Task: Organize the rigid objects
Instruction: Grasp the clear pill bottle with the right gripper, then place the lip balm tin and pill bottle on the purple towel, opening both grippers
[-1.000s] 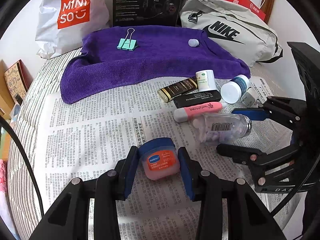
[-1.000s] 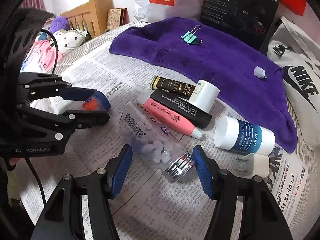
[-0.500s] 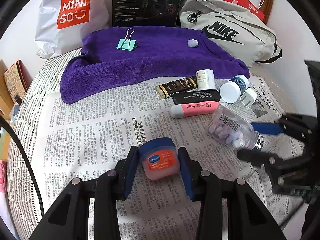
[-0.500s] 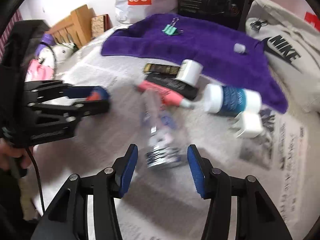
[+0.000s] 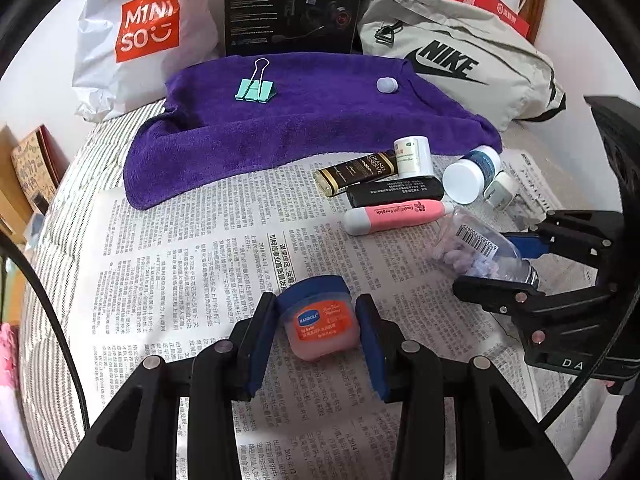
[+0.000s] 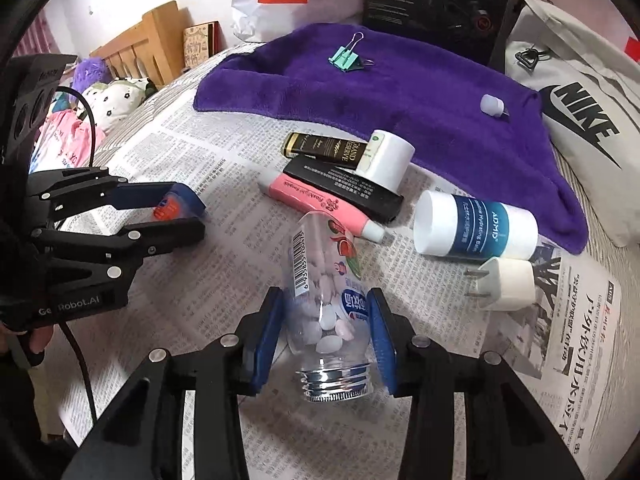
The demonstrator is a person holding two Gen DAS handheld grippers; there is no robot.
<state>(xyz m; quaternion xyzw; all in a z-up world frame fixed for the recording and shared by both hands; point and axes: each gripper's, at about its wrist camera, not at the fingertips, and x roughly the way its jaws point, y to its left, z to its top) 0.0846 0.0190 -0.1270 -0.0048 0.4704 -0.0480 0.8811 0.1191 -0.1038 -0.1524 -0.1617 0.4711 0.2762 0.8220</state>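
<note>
Right tongs (image 6: 326,334) just closed onto clear pill bottle (image 6: 326,300), left tongs (image 5: 316,330) clamping balm jar (image 5: 318,320)

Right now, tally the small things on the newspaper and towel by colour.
White: 4 (roll, bottle, plug, cap)
Black: 2 (bar, tube)
Pink: 2 (jar, stick)
Clear: 1 (pill bottle)
Teal: 1 (clip)
Total: 10

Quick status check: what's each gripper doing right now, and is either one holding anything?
Left gripper: closed on the small pink jar.
Right gripper: jaws have just been closing, now gripping the clear candy bottle.
</note>
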